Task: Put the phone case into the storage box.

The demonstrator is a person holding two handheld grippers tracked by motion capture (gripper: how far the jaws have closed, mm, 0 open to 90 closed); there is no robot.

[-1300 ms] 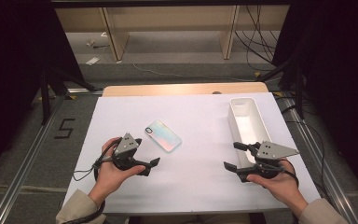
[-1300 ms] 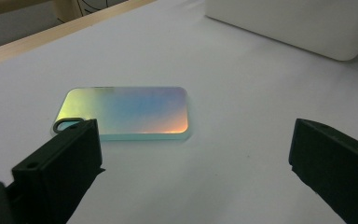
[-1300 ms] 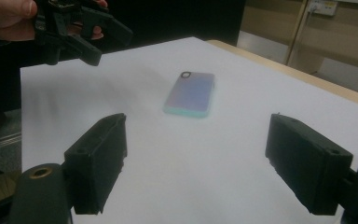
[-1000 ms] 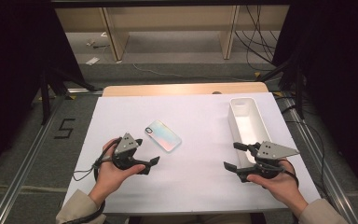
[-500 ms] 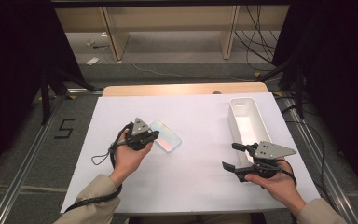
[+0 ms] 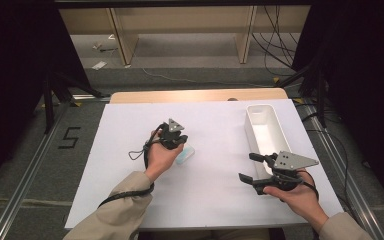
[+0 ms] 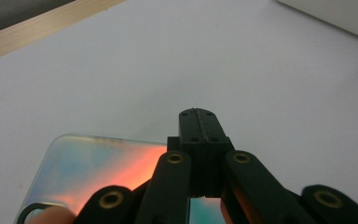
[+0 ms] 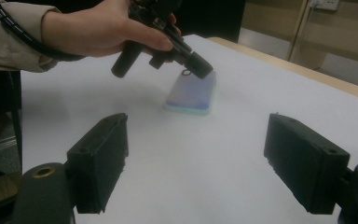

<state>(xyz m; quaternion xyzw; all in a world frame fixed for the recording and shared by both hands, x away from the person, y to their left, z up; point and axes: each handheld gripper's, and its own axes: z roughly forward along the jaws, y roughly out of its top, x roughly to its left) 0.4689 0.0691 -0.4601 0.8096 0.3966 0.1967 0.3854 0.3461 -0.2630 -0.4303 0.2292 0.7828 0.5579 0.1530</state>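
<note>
High view: a "5" mark [image 6: 70, 138] beside the table [image 6: 220, 200].

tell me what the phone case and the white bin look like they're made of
Phone case: probably glossy plastic with an iridescent film; its flat face shifts from teal to orange-pink with the viewing angle. White bin: looks like moulded matte plastic, with thin even walls, rounded corners and no strong glare. Neither material is certain from looks alone.
</note>
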